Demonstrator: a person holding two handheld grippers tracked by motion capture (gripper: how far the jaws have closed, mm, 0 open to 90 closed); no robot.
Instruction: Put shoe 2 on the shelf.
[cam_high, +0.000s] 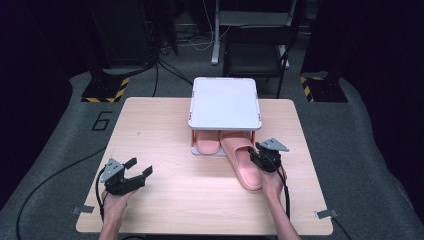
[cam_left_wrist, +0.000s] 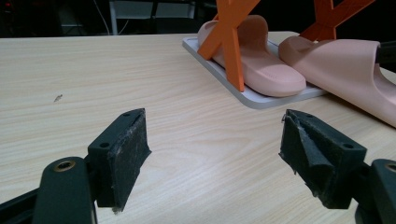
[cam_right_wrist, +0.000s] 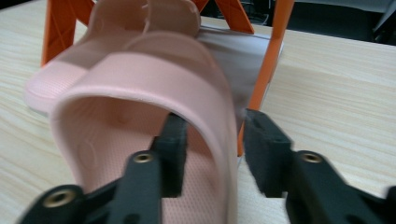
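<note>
Slippers, two: one (cam_high: 207, 141) under rack (cam_high: 225, 102), one (cam_high: 243, 160) half out.

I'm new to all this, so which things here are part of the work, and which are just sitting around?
In the work:
- pink slipper half out of the rack
- second pink slipper on the lower shelf
- white shoe rack with orange legs
- right gripper, jaws astride the slipper's strap

Just around:
- left gripper, open
- chair behind the table

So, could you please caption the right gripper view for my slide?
Right gripper fingers straddle the strap wall of a pink slipper beside the orange-legged rack.
</note>
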